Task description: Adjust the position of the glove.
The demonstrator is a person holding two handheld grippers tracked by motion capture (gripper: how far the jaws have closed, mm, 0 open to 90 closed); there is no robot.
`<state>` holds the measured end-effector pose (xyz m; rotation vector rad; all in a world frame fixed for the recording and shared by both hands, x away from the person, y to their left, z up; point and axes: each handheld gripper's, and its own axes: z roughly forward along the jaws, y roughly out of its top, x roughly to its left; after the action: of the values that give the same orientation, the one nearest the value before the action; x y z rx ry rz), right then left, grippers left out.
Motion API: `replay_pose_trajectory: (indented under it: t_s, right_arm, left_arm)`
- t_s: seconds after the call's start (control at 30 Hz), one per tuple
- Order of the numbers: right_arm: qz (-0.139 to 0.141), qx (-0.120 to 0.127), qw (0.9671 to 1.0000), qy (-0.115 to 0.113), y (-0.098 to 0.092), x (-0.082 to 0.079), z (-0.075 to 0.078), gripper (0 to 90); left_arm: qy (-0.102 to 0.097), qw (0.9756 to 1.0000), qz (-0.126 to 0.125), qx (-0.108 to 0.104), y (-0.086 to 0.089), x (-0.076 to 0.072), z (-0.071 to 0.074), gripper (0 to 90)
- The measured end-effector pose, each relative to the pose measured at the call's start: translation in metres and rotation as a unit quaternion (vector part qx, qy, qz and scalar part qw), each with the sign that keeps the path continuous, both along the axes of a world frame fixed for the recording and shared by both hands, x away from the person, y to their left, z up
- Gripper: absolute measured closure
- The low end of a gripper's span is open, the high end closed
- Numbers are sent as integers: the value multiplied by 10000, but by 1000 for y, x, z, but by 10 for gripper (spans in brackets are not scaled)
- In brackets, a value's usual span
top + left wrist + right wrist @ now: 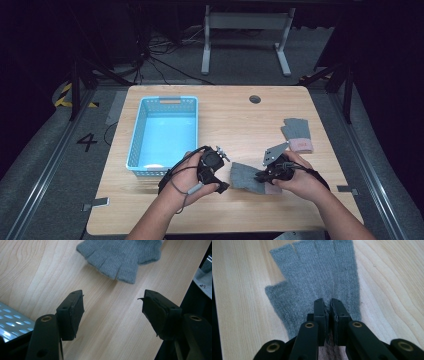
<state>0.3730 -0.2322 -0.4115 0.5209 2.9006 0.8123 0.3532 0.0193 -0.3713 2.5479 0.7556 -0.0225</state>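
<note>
A wooden table [235, 120] is holding a few things. A blue basket [162, 135] is sitting on its left side. A grey glove [246, 177] is lying flat near the front edge. Another glove [297, 134] is lying on the right side, well apart from the first.

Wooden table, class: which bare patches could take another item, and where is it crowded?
Free: the light wooden table between the blue plastic basket and the far grey knitted glove, and its near edge. Crowded: front centre, where the right gripper pinches the near grey fingerless glove beside the open left gripper.
</note>
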Motion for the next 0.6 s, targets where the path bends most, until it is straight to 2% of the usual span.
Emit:
replay_pose_trajectory:
  t_s: [0.5,0.6]
  right_arm:
    - [64,0,9999,141,3,7,-17,835]
    - [65,27,9998,191,3,7,-19,791]
  left_arm:
    - [26,10000,-20,-4,-1,0,-1,342]
    - [47,10000,-33,2,-1,2,-1,342]
